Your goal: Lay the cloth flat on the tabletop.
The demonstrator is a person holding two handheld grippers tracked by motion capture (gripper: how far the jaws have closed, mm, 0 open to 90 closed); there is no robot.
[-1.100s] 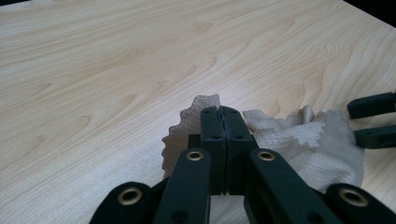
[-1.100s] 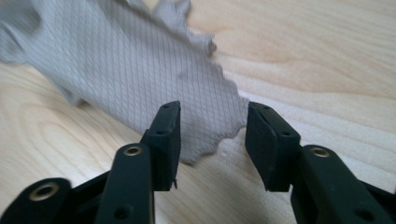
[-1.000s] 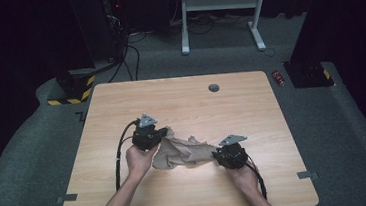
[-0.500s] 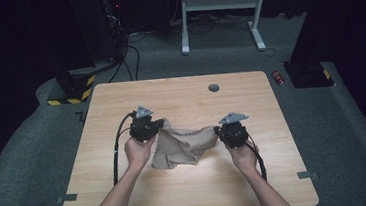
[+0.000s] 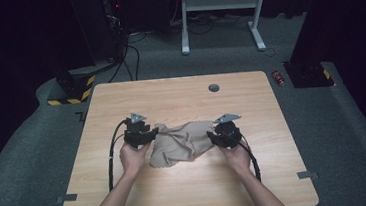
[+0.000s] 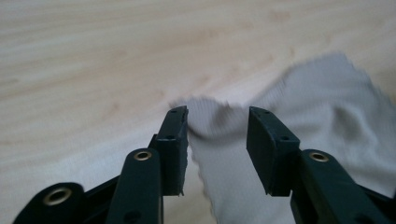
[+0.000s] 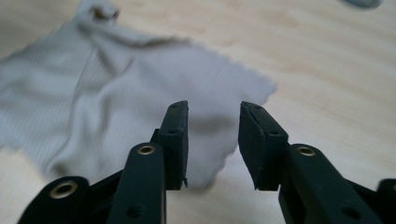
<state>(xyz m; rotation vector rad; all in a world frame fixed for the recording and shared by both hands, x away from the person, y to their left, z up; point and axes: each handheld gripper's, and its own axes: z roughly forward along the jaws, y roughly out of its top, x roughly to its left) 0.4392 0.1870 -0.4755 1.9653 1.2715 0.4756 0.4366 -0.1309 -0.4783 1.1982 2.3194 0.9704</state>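
High view, left gripper [image 5: 149, 134] and right gripper [image 5: 213, 136], jaws just opened, spread at beige cloth [image 5: 182, 143] corners.

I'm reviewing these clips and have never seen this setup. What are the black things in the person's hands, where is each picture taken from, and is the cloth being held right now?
A person holds a handheld two-jaw gripper in each hand: the left gripper and the right gripper. The high view looks down on the wooden table. The other two pictures come from cameras riding on each gripper, looking along its black jaws. A crumpled beige cloth lies on the table between the grippers. Both pairs of jaws have just been opening. In each gripper view the jaws stand apart with cloth showing in the gap and no pad pressing on it. So the cloth is not held.
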